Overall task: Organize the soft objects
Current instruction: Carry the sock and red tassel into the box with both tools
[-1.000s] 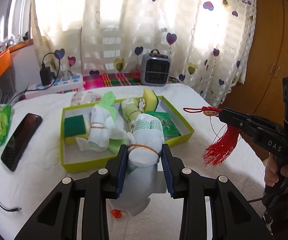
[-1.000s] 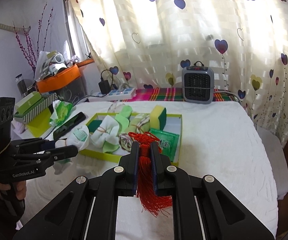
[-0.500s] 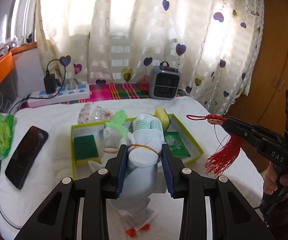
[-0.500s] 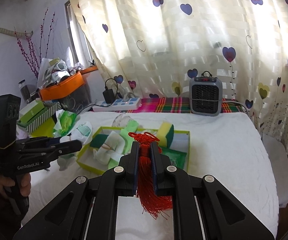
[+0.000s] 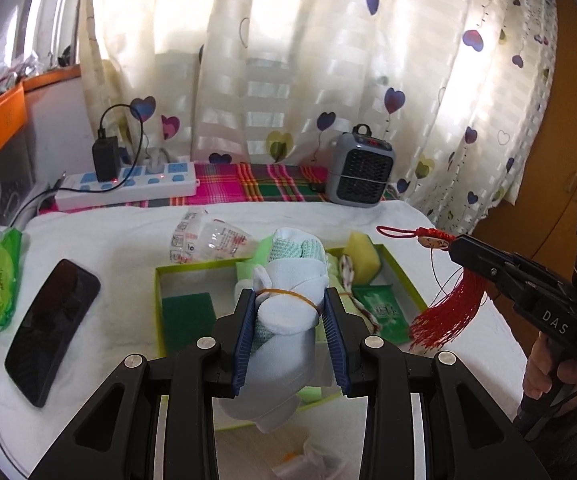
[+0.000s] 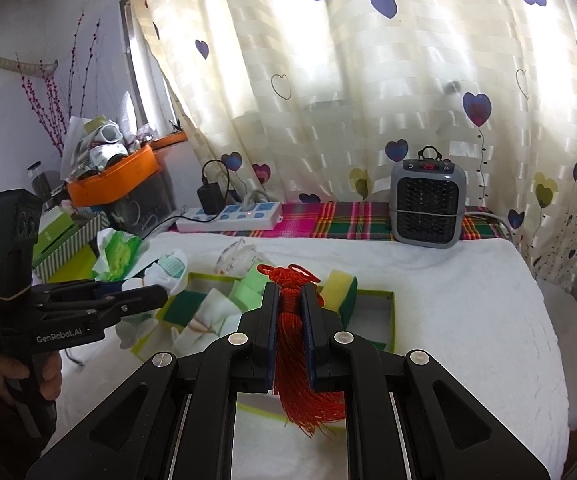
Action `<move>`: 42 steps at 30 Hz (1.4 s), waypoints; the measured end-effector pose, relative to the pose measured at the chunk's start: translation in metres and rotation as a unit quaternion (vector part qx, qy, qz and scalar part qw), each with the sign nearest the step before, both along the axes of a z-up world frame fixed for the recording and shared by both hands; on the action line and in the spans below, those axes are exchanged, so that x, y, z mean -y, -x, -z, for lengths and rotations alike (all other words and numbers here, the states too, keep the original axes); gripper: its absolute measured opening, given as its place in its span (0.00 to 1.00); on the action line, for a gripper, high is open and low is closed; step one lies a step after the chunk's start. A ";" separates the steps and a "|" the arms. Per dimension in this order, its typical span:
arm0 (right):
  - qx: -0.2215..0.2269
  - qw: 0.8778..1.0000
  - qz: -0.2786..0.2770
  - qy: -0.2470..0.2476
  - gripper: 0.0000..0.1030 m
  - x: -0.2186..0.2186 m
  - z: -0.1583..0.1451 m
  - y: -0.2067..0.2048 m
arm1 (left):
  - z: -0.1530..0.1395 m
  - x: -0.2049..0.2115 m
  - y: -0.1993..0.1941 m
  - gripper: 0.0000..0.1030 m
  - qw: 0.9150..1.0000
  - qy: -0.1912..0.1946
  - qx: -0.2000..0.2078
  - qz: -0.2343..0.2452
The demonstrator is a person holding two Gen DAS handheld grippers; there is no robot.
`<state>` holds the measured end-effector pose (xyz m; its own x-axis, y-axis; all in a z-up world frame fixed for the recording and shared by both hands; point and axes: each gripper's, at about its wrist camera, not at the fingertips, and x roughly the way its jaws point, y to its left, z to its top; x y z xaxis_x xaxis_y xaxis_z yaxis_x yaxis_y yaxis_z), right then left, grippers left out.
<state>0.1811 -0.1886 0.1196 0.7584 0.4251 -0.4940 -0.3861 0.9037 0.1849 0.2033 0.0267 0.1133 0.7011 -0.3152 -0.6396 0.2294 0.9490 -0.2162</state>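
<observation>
Blue-padded left tongs [image 5: 290, 320] around sock bundle [image 5: 288, 308]; right tongs [image 6: 290, 316] pinching tassel [image 6: 308, 384].

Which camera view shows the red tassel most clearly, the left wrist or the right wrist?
The left wrist view: the red tassel hangs free from the right gripper, so loop, knot and fringe all show. In the right wrist view the same tassel is partly hidden between that gripper's fingers.

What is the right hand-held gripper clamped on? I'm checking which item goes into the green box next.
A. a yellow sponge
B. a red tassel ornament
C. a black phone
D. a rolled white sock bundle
B: the right hand-held gripper is shut on the red tassel ornament, whose fringe hangs below its fingers.
</observation>
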 end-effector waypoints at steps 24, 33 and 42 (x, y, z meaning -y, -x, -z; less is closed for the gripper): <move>-0.045 0.999 -0.012 0.023 0.11 -0.013 0.055 -0.045 | 0.048 -0.003 -0.044 0.31 0.999 -0.024 -0.039 -0.025; -0.066 0.997 -0.017 0.040 0.11 -0.018 0.067 -0.049 | 0.054 -0.003 -0.046 0.31 0.998 -0.032 -0.044 -0.028; -0.084 0.995 -0.016 0.044 0.11 -0.017 0.076 -0.052 | 0.060 -0.003 -0.049 0.31 0.998 -0.038 -0.050 -0.033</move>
<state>0.2334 -0.1712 0.0431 0.6494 0.3969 -0.6487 -0.3850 0.9072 0.1697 0.2520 0.0298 0.0531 0.6507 -0.2191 -0.7271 0.1478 0.9757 -0.1618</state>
